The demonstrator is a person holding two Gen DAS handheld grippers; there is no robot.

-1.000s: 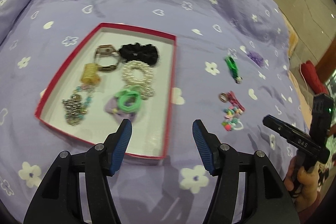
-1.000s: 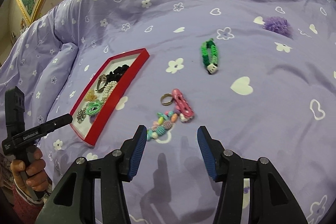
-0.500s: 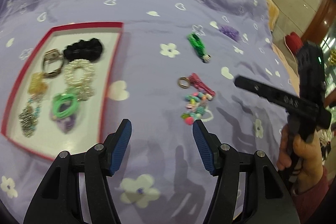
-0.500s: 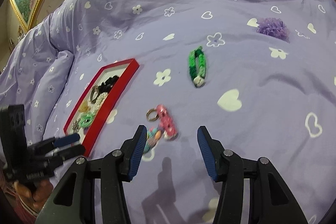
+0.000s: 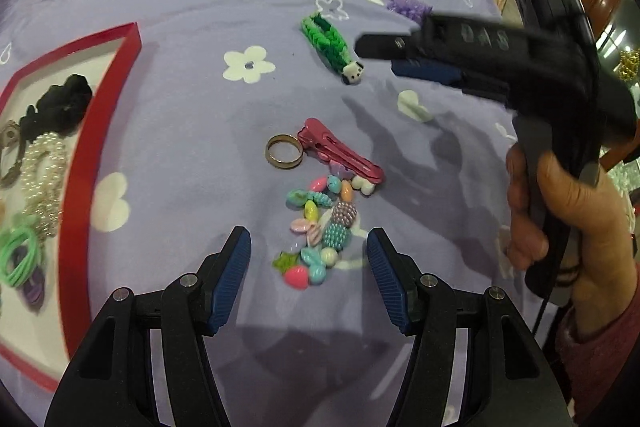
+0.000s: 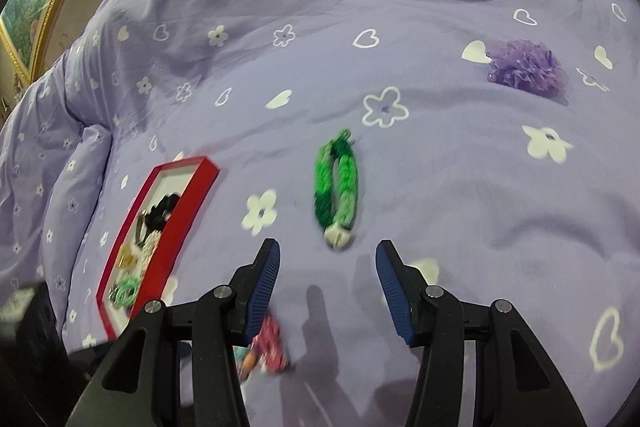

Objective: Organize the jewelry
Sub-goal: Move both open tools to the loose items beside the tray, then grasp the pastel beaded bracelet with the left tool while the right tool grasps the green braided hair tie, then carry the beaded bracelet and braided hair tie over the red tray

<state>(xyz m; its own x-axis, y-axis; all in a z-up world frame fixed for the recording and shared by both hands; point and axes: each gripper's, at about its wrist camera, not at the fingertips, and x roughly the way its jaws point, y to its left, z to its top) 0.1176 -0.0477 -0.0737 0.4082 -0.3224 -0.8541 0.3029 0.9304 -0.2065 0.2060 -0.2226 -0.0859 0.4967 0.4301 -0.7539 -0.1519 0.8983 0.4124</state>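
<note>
Right now we hold both grippers over the purple bedspread (image 5: 192, 95). Our left gripper (image 5: 308, 259) has its jaws spread wide and empty, and the colourful bead bracelet (image 5: 320, 227) lies on the cloth between the 2 blue pads. Just past it sit a gold ring (image 5: 285, 151) and a pink hair clip (image 5: 340, 157), touching each other. Our right gripper (image 6: 327, 279) is likewise released and grasps nothing, with the green braided band (image 6: 337, 187) lying just ahead of its tips. A purple scrunchie (image 6: 526, 65) rests well apart, farther right. At the left, the red tray (image 5: 102, 131) holds pearls, a black scrunchie and green hair ties.
</note>
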